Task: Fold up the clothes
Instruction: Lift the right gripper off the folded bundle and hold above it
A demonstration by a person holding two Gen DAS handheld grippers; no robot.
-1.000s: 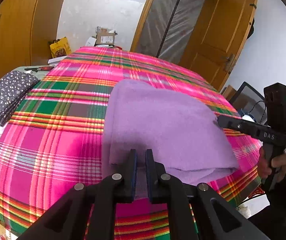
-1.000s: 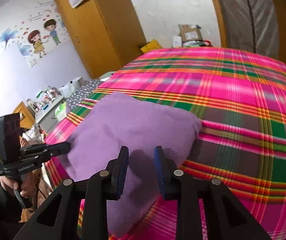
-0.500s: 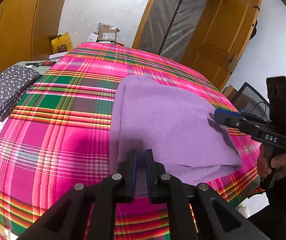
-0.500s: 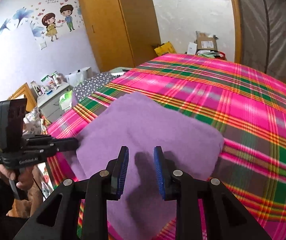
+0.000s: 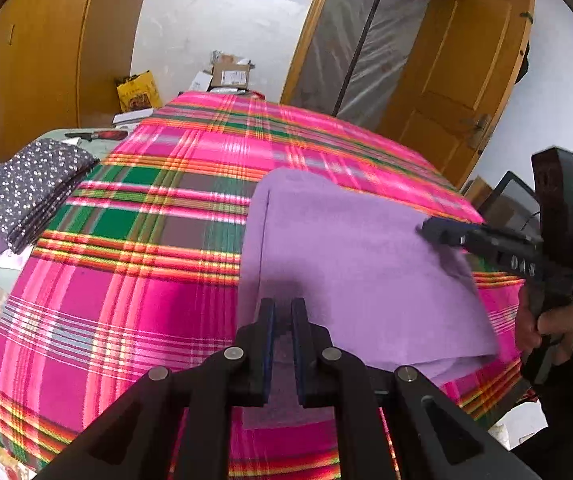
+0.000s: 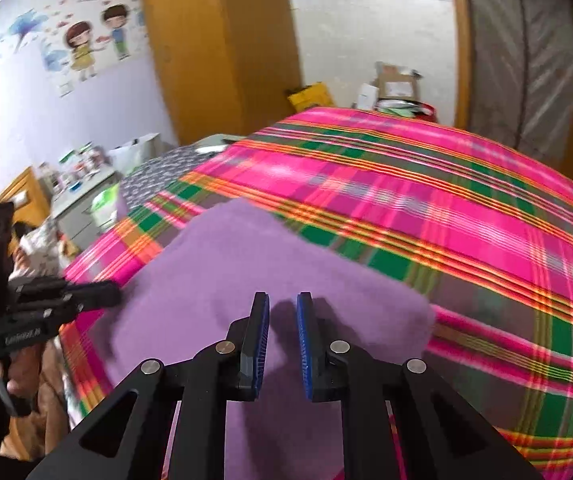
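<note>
Plaid bedspread bare left of purple garment; dotted fabric pile flanks left edge.

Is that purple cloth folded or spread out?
Folded: the purple cloth shows doubled layers along its left and near edges.

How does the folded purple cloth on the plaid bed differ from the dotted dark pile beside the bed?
The plain purple fleece cloth lies on the pink plaid bedspread; the dark white-dotted folded fabric sits off the bed's edge. The purple one is larger and under both grippers; the dotted one is untouched. Both are folded flat.
</note>
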